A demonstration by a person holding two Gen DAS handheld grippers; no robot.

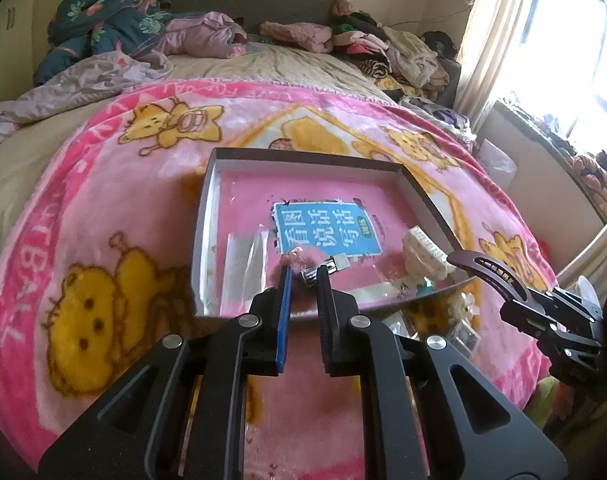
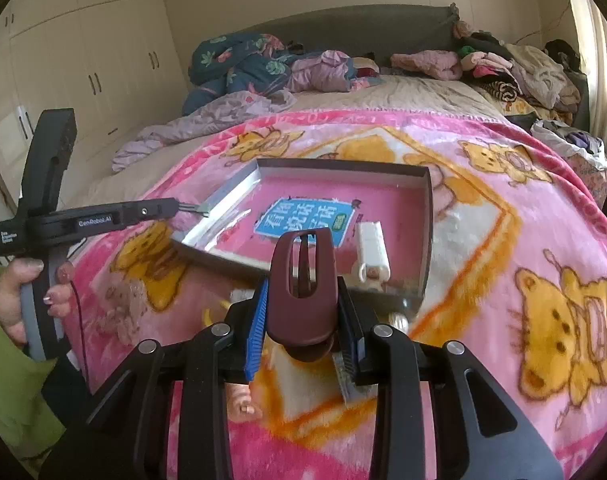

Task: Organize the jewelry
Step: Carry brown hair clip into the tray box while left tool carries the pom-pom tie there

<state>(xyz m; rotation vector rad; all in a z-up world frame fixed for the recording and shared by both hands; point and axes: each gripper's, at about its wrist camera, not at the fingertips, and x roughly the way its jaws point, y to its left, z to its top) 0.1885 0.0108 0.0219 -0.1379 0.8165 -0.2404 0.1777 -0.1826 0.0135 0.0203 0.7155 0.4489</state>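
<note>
Grippers: 2, left gripper [image 1: 303, 276], right gripper [image 2: 303, 316] | shallow box [image 2: 427, 216]: 1, on the blanket [image 1: 103, 208] | maroon hair clip [image 2: 303, 284]: 1, in the right gripper | white clip [image 2: 371, 252]: 1, at the box's 5 o'clock corner | blue label [image 1: 327, 228]: 1, box centre | person's hand [image 2: 27, 296]: 1, at 9 o'clock
</note>
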